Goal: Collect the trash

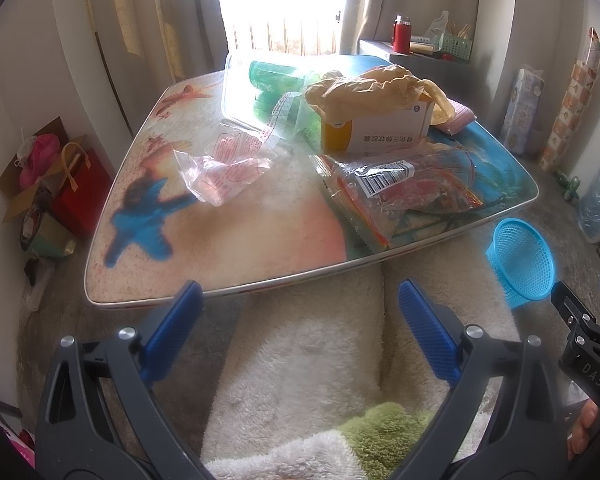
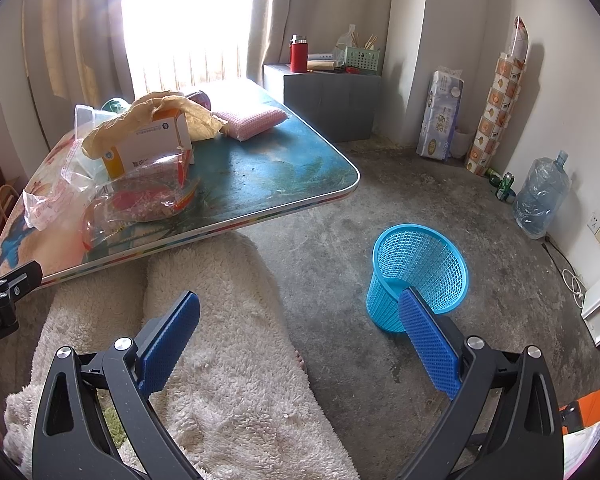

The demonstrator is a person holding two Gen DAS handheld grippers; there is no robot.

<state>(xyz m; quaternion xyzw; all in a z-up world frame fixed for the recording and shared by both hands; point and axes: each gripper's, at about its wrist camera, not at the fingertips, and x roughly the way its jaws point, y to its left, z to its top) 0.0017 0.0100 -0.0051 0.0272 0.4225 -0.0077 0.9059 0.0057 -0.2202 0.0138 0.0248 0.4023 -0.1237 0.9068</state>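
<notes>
Both of my grippers hang short of the low printed worktop [image 1: 236, 240], over a person's legs in fluffy cream fleece; I see the left gripper [image 1: 300, 308] with jaws spread wide and holding nothing, and the right gripper [image 2: 300, 320] likewise spread and empty; several pieces of trash lie on the worktop: a crumpled clear plastic wrapper with red print [image 1: 224, 168] towards the left, a clear zip bag with a barcode label [image 1: 396, 192] near the front right edge, a white-and-orange cardboard box [image 1: 376, 128] behind it with a crumpled yellowish paper bag [image 1: 364, 88] draped on top, a clear plastic container [image 1: 252, 88] with green bottles at the back, and a pink knitted pad [image 2: 252, 118] beside the box; the blue mesh plastic basket [image 2: 420, 272] stands on the concrete floor to the right of the worktop, just ahead of my right gripper
</notes>
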